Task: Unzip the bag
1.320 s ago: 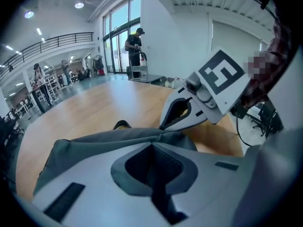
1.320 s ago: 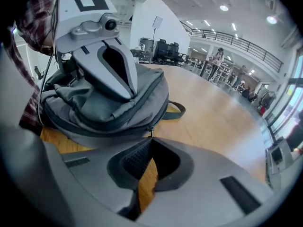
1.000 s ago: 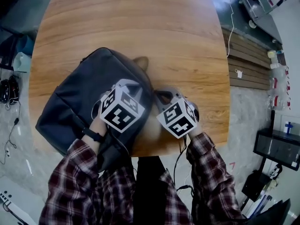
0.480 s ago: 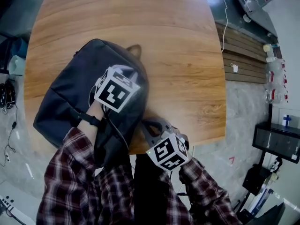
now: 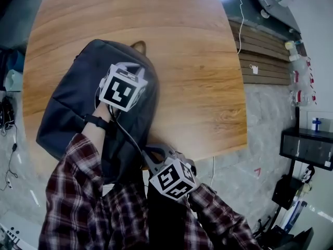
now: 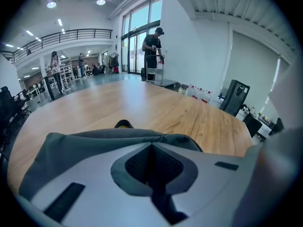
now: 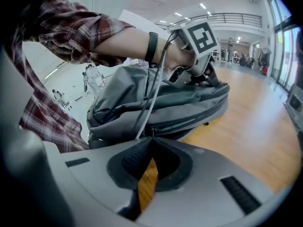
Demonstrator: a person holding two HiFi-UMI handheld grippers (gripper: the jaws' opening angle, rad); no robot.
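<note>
A dark grey backpack (image 5: 73, 98) lies on the round wooden table (image 5: 197, 61), its lower end over the front edge. My left gripper (image 5: 127, 73) rests on the bag's upper right part, its jaws shut, seemingly on a fold of bag fabric (image 6: 94, 141). In the right gripper view, the left gripper (image 7: 199, 77) presses on the bag (image 7: 156, 103). My right gripper (image 5: 146, 158) is at the bag's lower right corner by the table edge. Its jaws are shut on the metal zipper pull (image 7: 152, 130). The zipper line (image 7: 199, 110) runs away along the bag's side.
A brown loop (image 5: 139, 47) sticks out at the bag's top. The table's front edge (image 5: 208, 152) lies just beyond my right gripper. Right of the table are wooden floor slats (image 5: 265, 61) and a black cabinet (image 5: 307, 150). A person (image 6: 154, 51) stands far beyond the table.
My right gripper has moved down and left along the bag's side, from mid-table to the front edge near my body. The left gripper has shifted up the bag.
</note>
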